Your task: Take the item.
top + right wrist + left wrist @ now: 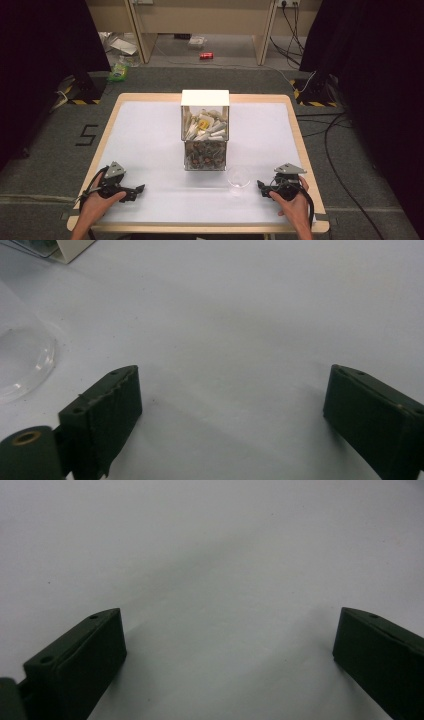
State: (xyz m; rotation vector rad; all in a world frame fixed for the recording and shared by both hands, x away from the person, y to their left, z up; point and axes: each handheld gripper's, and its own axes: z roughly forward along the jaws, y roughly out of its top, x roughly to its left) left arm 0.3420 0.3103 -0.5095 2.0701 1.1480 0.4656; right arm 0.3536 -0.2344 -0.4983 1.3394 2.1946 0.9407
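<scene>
Start step: both grippers, left (131, 191) and right (265, 187), rest released, empty; next, right reaches glass (238, 178) at its 9 o'clock.

Both hands rest low, left tool (134, 192) and right tool (262, 187) pointing inward, jaws spread wide.

We see the glass (22, 362) cut off at the right gripper view's left edge. We cannot make out the box's (205, 132) small contents.

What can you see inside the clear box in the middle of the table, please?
The clear box holds pale packets above and darker, mixed small items below. Its white top covers whatever lies highest.
</scene>
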